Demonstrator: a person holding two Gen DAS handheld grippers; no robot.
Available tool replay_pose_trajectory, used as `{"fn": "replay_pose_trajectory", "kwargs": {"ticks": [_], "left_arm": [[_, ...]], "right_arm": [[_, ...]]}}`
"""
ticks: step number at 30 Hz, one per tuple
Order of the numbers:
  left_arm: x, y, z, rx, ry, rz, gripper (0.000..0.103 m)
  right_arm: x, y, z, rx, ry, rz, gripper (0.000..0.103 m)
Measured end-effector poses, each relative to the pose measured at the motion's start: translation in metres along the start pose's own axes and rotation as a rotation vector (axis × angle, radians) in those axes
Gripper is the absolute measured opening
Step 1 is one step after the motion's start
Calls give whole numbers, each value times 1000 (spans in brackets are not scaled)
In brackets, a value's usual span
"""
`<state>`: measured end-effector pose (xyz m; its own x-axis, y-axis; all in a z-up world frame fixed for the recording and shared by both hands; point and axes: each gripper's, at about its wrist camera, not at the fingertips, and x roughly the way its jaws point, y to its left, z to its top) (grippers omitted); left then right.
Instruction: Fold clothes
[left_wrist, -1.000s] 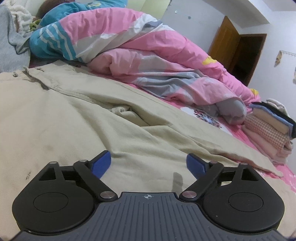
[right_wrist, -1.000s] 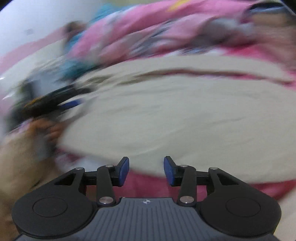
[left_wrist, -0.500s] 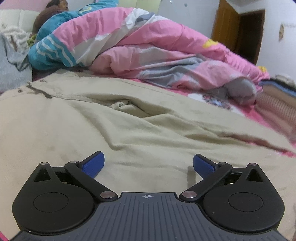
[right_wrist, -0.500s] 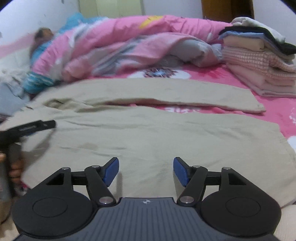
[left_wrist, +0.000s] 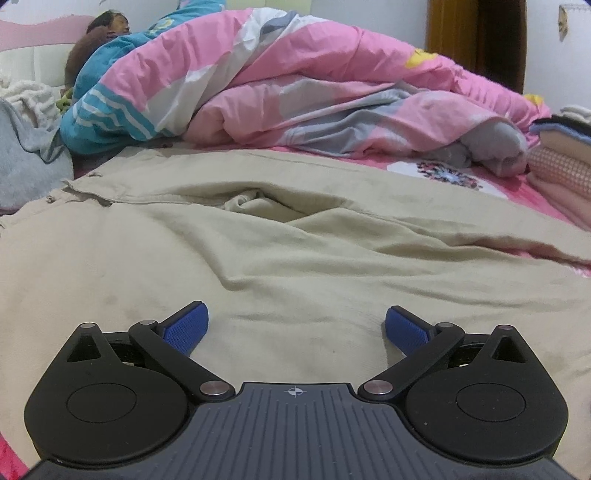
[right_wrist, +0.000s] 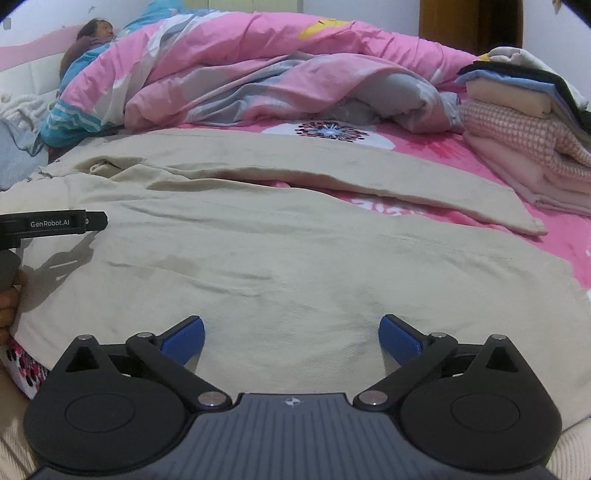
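Observation:
Beige trousers lie spread flat on the pink bed sheet, waist to the left, legs running right. My left gripper hovers just above the cloth near the waist, jaws wide open, nothing between them. Over the nearer trouser leg, my right gripper has its jaws still opening, nothing between its blue pads. The left gripper's black body shows at the left edge of the right wrist view, held by a hand.
A bunched pink quilt lies behind the trousers, with a person lying at the far left. A stack of folded clothes sits at the right. Grey cloth lies at the left. A brown door stands beyond.
The right gripper's jaws have spread from narrow to wide while its view swung over the trousers and sharpened. The left gripper's jaws widened slightly and it rolled level.

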<state>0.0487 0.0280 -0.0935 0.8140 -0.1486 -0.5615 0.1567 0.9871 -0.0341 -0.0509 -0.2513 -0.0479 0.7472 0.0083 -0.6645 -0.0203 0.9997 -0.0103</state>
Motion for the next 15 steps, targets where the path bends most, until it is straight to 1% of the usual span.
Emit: {"fn": "replay_pose_trajectory", "kwargs": {"ticks": [3,6,10,15], "left_arm": [[1,-2,0,8,6,8,103],[1,1,1,-3,13,-6,103],[4,1,5,13,41,-22,103],[5,-1,7,22,60,-19,103]], "right_arm": [[1,2,1,3,6,-6,103],[0,2,1,16,5,-13,103],[-1,4,1,24,5,-33,103],[0,7,5,33,26,-54,103]]}}
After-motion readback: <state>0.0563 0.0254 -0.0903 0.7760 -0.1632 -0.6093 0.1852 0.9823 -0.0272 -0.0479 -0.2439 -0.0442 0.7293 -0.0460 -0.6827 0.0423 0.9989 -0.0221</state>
